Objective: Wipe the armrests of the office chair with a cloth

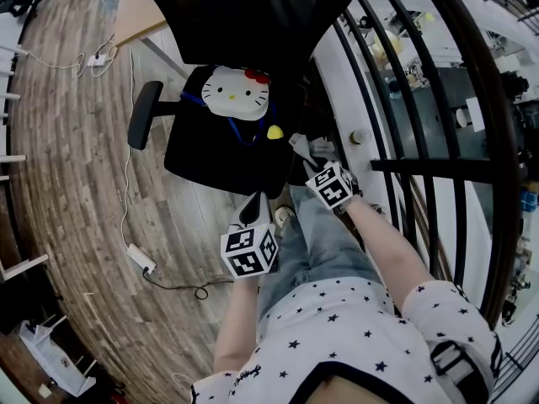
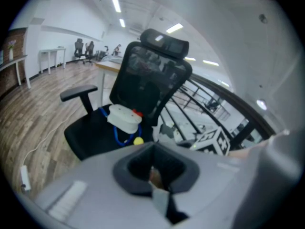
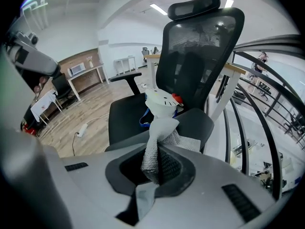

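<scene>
A black mesh office chair [image 1: 244, 15] stands in front of me, its left armrest [image 1: 145, 114] sticking out to the left; the same armrest [image 3: 125, 75] shows in the right gripper view. My right gripper [image 1: 318, 165] is shut on a grey-white cloth [image 3: 159, 137], which hangs bunched over the chair's right side near the seat [image 1: 202, 154]. The right armrest is hidden from me. My left gripper [image 1: 253, 213] hovers lower, short of the seat's front edge, jaws together with nothing between them. Its own view shows the left armrest [image 2: 78, 93] far off.
A white cat-face cushion [image 1: 237, 93] with a blue cord and a yellow ball [image 1: 274, 131] lies on the seat. A black railing [image 1: 404, 167] runs close along the right. A power strip [image 1: 140, 259] and cable lie on the wooden floor at left.
</scene>
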